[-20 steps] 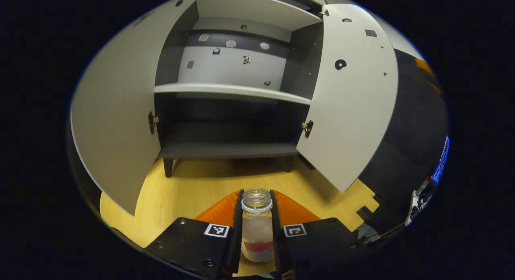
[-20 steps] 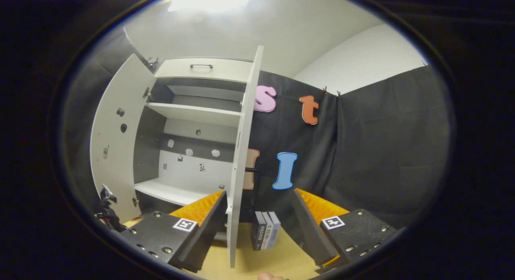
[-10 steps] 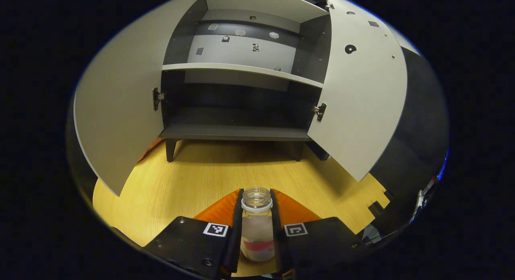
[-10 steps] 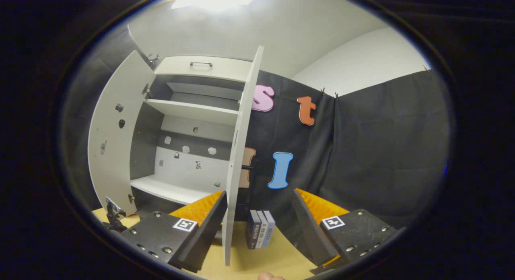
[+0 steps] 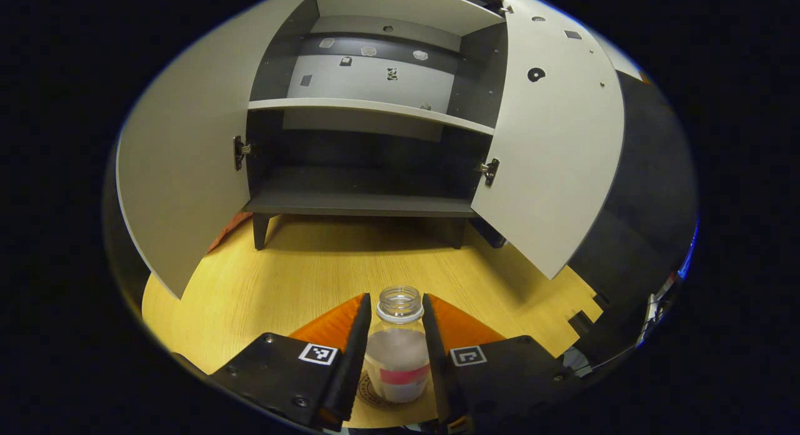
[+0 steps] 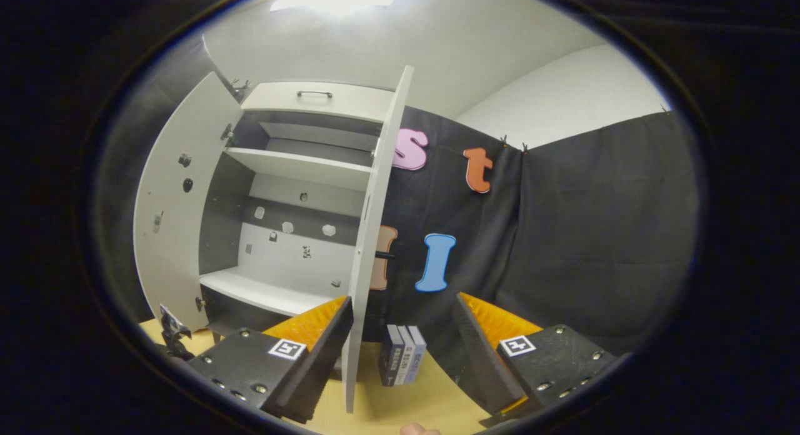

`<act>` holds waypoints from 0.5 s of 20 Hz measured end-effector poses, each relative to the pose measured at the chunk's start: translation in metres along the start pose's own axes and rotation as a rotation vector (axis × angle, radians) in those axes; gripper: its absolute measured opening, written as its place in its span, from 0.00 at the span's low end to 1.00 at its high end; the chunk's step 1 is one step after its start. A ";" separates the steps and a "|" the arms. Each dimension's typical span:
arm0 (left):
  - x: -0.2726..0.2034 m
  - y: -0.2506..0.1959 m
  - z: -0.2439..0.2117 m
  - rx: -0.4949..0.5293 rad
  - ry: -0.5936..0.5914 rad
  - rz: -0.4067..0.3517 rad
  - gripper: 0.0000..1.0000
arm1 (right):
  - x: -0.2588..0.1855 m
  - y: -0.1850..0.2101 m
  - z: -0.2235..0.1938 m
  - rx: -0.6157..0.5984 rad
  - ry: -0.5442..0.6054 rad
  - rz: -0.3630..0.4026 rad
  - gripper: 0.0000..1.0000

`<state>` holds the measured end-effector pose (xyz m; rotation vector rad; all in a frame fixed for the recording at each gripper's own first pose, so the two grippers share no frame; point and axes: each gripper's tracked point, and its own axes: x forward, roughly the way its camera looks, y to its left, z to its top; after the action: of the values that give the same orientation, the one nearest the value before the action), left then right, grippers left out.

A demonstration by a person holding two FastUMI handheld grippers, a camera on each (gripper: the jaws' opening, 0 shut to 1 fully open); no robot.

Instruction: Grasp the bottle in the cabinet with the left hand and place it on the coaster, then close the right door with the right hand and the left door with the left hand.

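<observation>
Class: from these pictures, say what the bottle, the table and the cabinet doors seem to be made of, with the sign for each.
Bottle: clear glass or plastic; see-through, threaded neck.
Table: light wood or laminate; grain lines, matte.
Cabinet doors: painted or laminated board, smooth, matte.

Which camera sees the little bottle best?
The left gripper view: the open-topped bottle stands close up between the left tongs, on a round coaster. The right gripper view faces the cabinet's right door instead.
</observation>
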<state>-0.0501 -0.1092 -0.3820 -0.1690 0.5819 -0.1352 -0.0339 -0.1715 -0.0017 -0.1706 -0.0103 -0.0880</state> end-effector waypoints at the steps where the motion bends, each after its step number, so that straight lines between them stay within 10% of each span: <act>1: -0.003 0.000 -0.001 0.013 0.005 0.002 0.51 | 0.002 0.001 -0.002 0.001 0.002 0.004 0.97; 10: 0.004 0.003 -0.021 0.029 0.079 0.015 0.54 | 0.015 0.009 -0.008 0.016 0.007 0.032 0.97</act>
<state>-0.0576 -0.1097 -0.4019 -0.1319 0.6598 -0.1364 -0.0179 -0.1649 -0.0105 -0.1543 -0.0013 -0.0564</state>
